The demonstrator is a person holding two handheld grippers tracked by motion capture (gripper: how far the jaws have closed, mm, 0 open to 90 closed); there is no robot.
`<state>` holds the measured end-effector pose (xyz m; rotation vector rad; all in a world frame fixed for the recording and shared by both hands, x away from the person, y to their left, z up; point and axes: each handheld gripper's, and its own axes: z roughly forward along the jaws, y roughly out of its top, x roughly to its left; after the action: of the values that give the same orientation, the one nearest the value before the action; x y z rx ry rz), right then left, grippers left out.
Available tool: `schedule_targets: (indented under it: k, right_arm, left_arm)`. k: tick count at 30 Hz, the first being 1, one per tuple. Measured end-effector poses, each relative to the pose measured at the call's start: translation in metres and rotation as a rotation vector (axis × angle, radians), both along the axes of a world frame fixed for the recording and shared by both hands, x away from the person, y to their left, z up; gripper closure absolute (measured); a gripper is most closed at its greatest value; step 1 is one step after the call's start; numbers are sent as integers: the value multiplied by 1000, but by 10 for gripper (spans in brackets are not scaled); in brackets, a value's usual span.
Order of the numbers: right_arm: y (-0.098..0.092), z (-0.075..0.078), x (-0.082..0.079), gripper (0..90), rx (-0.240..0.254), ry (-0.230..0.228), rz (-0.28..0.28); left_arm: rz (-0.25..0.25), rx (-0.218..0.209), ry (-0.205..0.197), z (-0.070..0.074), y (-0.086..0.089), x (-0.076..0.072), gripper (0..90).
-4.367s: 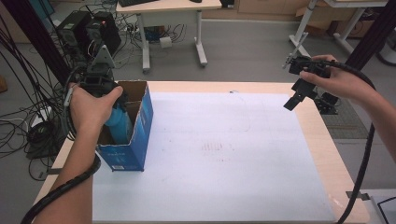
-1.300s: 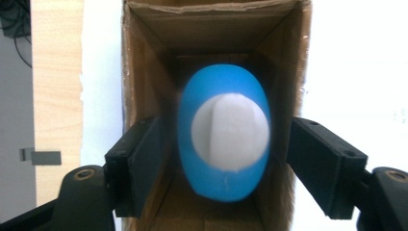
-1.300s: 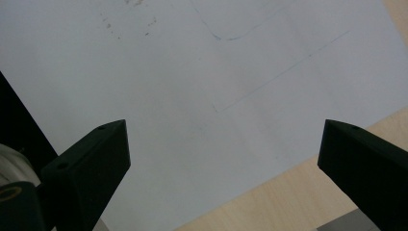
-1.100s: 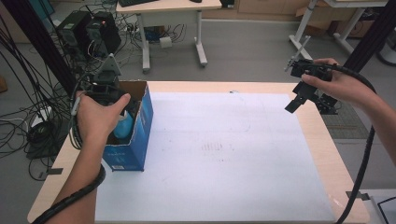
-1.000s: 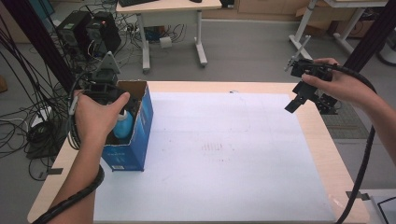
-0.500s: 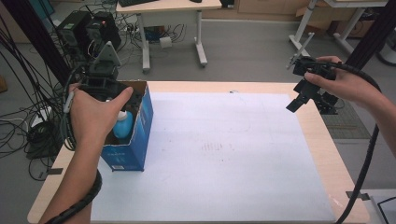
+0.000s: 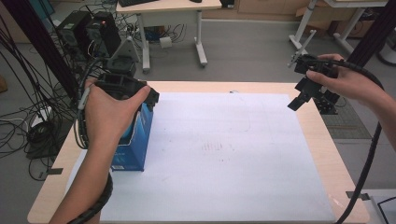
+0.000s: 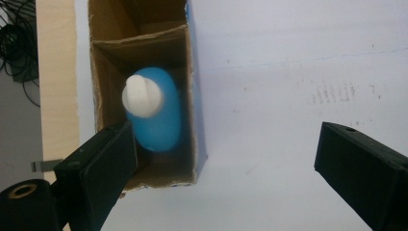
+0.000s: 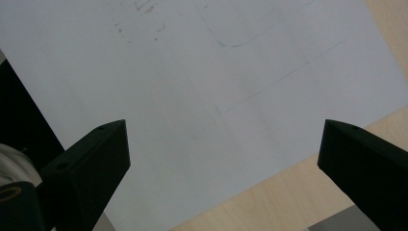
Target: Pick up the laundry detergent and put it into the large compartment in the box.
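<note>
A blue cardboard box (image 7: 136,151) stands open-topped at the table's left side. Inside it a blue bottle (image 8: 155,118) with a white cap (image 8: 143,96) stands upright, close to the box's wall (image 8: 191,91). My left gripper (image 7: 135,93) hovers just above the box. Its jaws have just been opening and stand wide, with nothing between them (image 8: 226,144). The bottle lies below, beside the left jaw, untouched. My right gripper (image 7: 301,98) hangs in the air over the table's far right corner, open (image 9: 223,139) above bare white sheet.
A white sheet (image 7: 224,154) with faint pencil marks covers most of the wooden table (image 7: 327,154). Behind it stand a desk (image 7: 168,9), computer towers (image 7: 88,32) and many cables on the floor at the left.
My left hand has risen out of the box and shifted slightly right, leaving the blue bottle standing inside. The right hand has hardly moved.
</note>
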<state>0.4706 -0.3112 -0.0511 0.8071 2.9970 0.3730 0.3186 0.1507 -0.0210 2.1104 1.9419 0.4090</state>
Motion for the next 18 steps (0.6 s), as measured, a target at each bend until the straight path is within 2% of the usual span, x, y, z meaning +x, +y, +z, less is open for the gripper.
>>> schedule_targets:
  k: [7, 11, 18]
  right_arm:
    - [1, 1, 1, 44, 4, -2, 5]
    - [2, 1, 2, 44, 5, -2, 8]
    - [1, 3, 3, 44, 2, -4, 3]
  left_arm:
    - [-38, -5, -6, -1, -12, 1, 78]
    - [-65, -16, 16, -5, -15, 9, 78]
    - [-81, -14, 17, -6, -21, 13, 78]
